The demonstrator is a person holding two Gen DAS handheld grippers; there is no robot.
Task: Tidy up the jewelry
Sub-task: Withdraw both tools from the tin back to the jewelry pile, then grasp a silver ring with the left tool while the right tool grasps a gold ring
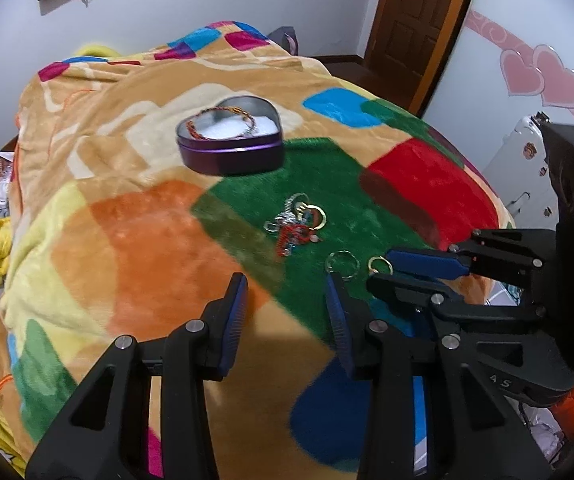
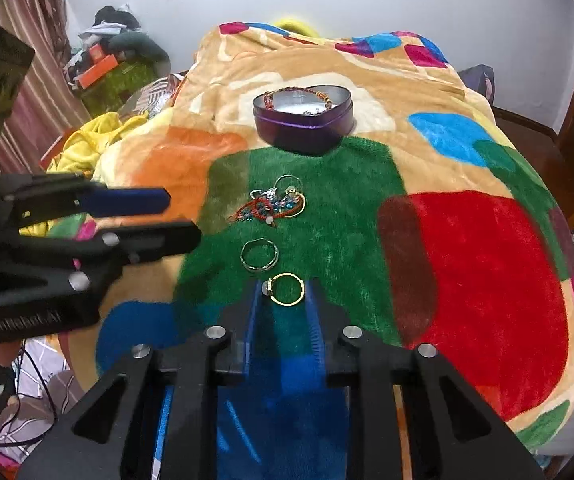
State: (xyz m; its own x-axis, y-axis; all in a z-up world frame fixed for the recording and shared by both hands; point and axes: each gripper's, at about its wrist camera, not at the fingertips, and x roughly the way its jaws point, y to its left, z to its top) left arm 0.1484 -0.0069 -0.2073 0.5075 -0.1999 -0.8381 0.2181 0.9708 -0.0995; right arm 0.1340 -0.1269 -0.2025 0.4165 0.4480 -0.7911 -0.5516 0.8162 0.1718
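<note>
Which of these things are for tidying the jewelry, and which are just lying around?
For the job: heart-shaped tin holding a braided bracelet, gold ring, silver ring, tangled jewelry pile, right gripper.

Just lying about: blanket, yellow clothes, door.

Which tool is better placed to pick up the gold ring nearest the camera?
Right, probably. The right tool is open with the gold ring lying on the blanket between its fingertips. The left tool is open too, but over bare blanket, off to the side of the ring.
</note>
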